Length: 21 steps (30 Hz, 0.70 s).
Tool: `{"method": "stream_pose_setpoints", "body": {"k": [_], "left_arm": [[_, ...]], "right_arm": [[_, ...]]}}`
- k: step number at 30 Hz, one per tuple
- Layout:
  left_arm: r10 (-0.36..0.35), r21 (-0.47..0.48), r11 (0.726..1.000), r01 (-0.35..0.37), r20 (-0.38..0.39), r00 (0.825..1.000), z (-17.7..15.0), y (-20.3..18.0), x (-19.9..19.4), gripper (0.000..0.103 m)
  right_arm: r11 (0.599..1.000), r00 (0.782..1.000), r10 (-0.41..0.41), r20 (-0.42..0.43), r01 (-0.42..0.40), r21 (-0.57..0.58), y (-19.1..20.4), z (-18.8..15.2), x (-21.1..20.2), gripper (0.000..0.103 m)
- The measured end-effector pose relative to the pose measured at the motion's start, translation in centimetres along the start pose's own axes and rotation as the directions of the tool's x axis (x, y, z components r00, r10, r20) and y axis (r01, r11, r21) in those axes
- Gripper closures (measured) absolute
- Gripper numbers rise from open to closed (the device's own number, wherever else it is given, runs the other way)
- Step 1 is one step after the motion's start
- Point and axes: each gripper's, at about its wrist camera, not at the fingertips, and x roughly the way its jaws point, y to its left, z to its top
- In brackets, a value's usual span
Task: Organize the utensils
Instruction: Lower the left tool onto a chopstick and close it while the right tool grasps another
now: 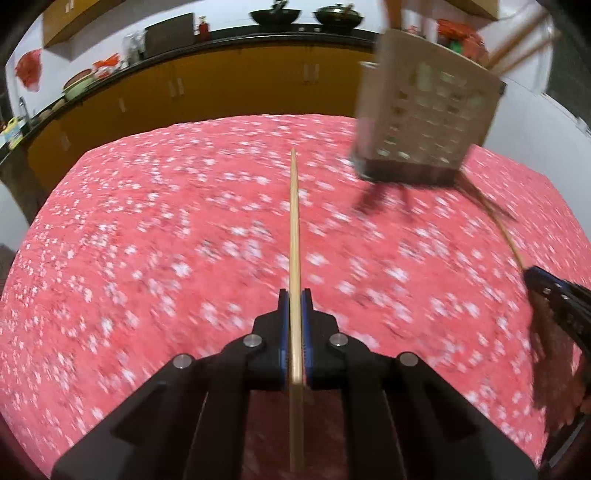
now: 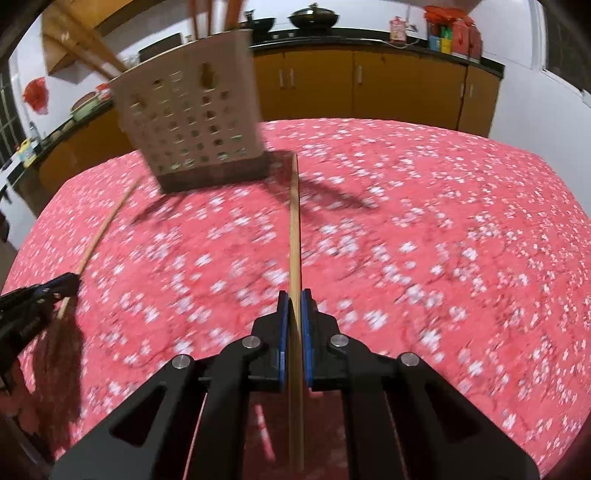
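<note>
A beige perforated utensil holder point(image 1: 424, 122) stands on the red flowered tablecloth point(image 1: 147, 240), with several wooden sticks poking out of its top; it also shows in the right wrist view point(image 2: 192, 122). My left gripper point(image 1: 294, 299) is shut on a wooden chopstick point(image 1: 294, 221) that points forward above the cloth, left of the holder. My right gripper point(image 2: 294, 299) is shut on a second wooden chopstick point(image 2: 294, 221), whose tip reaches near the holder's right base. Each gripper shows in the other's view, the right one point(image 1: 543, 284) and the left one point(image 2: 62, 286), with its chopstick.
The round table fills both views. Behind it runs a yellow kitchen cabinet point(image 2: 369, 88) with a dark counter carrying woks point(image 1: 275, 16), jars and bags. Both views are motion-blurred.
</note>
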Motion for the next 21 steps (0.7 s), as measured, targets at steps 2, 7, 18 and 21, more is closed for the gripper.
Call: {"method": "stream_pose_setpoints", "body": {"k": [2,7,18,21], "left_arm": [[0.006,-0.026,1.000,-0.006,0.003,1.000,0.8,1.0,0.6,0.095],[-0.019,-0.057,0.998,0.020,0.021,1.000,1.4,2.1,1.2,0.093],[-0.027,-0.049,0.998,0.028,0.022,0.999,1.3,1.5,1.2,0.088],[-0.033,-0.054,0.998,0.034,0.023,0.999,1.2,1.7,1.2,0.088]], "right_arm": [[1.000,1.000,-0.018,0.005,0.018,0.014,-0.6,0.7,0.5,0.095],[0.999,1.000,-0.024,0.002,0.024,0.022,-1.0,1.3,1.1,0.095],[0.999,1.000,-0.019,0.001,0.019,0.026,-1.0,1.4,1.1,0.094],[0.999,1.000,-0.020,0.001,0.020,0.026,-0.9,1.4,1.1,0.094]]}}
